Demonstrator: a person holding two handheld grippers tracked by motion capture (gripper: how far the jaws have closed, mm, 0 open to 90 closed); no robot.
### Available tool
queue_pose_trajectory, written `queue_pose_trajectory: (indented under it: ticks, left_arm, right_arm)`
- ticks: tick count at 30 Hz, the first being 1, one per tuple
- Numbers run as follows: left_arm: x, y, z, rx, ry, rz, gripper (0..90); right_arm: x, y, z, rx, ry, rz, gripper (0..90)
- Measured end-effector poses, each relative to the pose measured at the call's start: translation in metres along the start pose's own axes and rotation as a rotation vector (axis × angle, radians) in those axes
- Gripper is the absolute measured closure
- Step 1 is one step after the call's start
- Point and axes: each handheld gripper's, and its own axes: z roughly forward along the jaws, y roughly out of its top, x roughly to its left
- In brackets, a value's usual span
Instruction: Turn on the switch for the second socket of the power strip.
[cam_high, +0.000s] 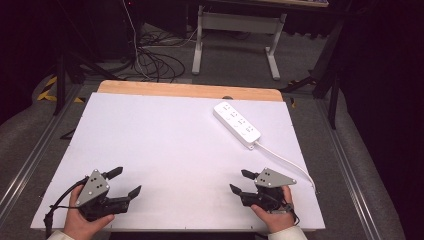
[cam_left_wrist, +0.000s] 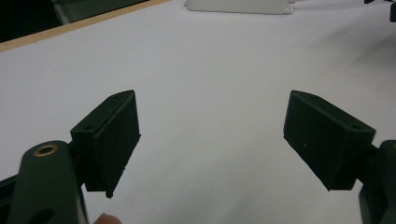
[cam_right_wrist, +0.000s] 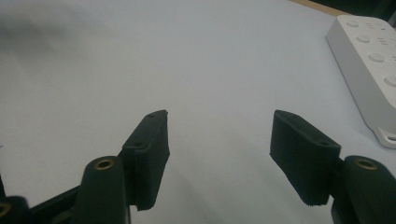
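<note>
Down at the near edge of the table, the left gripper (cam_high: 124, 181) is resting in the person's left hand (cam_high: 82, 220), its two black jaws standing wide apart with nothing but bare white surface between them — the left gripper view (cam_left_wrist: 212, 140) is showing the same gap, both pads facing each other across empty board. Over on the other side, the right gripper (cam_high: 241, 181) is sitting in the right hand (cam_high: 274, 214), and its jaws are also spread, a little less wide, with nothing between them; the right gripper view (cam_right_wrist: 219, 140) is confirming this, the pads well clear of each other. Both grippers are pointing away from the person, toward the far side of the table, and each is carrying a grey three-cornered plate on top. A black cable is trailing from the left gripper toward the table's near left corner. Beyond the right gripper, well apart from it, the white power strip (cam_high: 236, 124) is lying flat on the white table top (cam_high: 165, 145), set at a slant near the far right corner — its white cord (cam_high: 287, 162) is running from its nearer end along the right edge toward the person. In the right gripper view the strip (cam_right_wrist: 369, 60) is lying at the upper right, past the right jaw and not touching it.
</note>
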Motion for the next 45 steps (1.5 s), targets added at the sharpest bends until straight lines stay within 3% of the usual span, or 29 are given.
queue_pose_trajectory:
  ticks: [9,12,14,20,27,33,45]
  left_arm:
    - [0.0,0.0,-0.001,-0.01,0.021,0.002,19.1]
    - [-0.001,0.0,-0.002,-0.007,0.063,0.047,18.6]
    - [-0.003,0.0,-0.002,-0.01,0.067,0.051,18.3]
    - [-0.001,0.001,-0.004,-0.022,0.041,0.019,18.2]
    - [-0.002,0.001,-0.004,-0.021,0.04,0.016,18.3]
    - [-0.001,0.001,-0.003,-0.013,0.045,0.02,18.3]
    - [0.0,0.001,-0.005,-0.011,0.056,0.02,18.4]
  right_arm:
    - [0.001,0.0,0.001,0.01,-0.001,-0.01,38.2]
    - [0.001,0.0,0.001,0.009,0.0,-0.011,38.5]
    - [0.001,0.0,0.001,0.013,-0.004,-0.015,38.6]
    - [0.001,0.001,0.001,0.024,-0.005,-0.016,39.8]
    - [0.001,0.003,0.002,0.037,-0.006,-0.016,41.7]
    - [0.0,0.017,0.002,0.078,-0.016,-0.036,44.3]
    - [-0.009,0.042,0.003,0.09,-0.014,-0.034,47.1]
